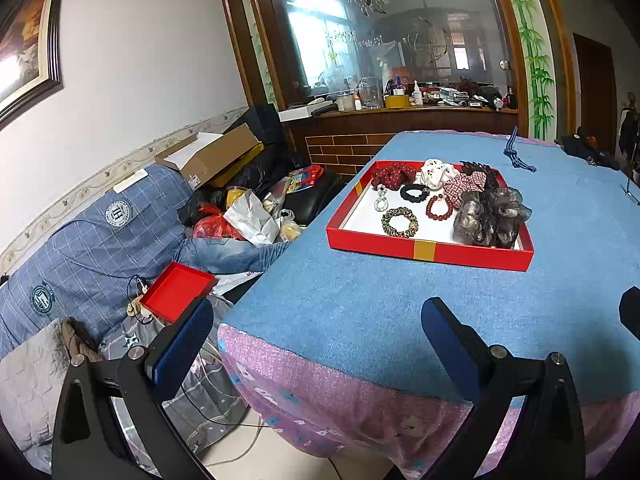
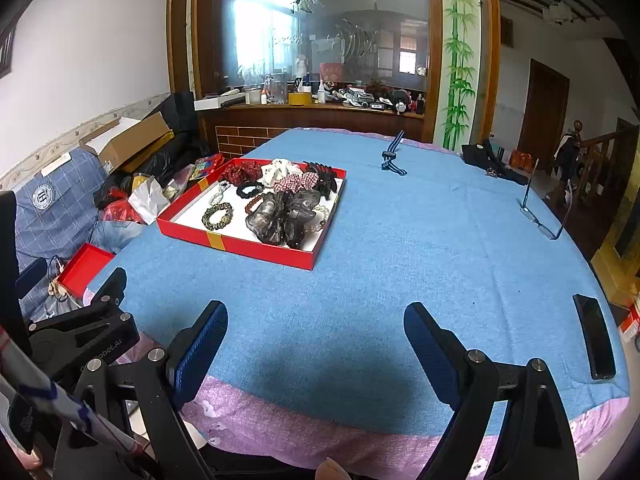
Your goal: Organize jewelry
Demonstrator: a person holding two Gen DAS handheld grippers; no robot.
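Now | blue tablecloth [image 2: 400, 240] | red tray [image 2: 240, 246] | both claws spread wide, holding nothing

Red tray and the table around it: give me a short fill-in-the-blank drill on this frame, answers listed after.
1. The tray rests on a ____ cloth.
2. The red bead bracelet lies ____ the tray.
3. Both the left gripper and the right gripper are ____ and hold nothing.
4. Near the table's right edge lies a black ____.

Answers: blue; inside; open; phone
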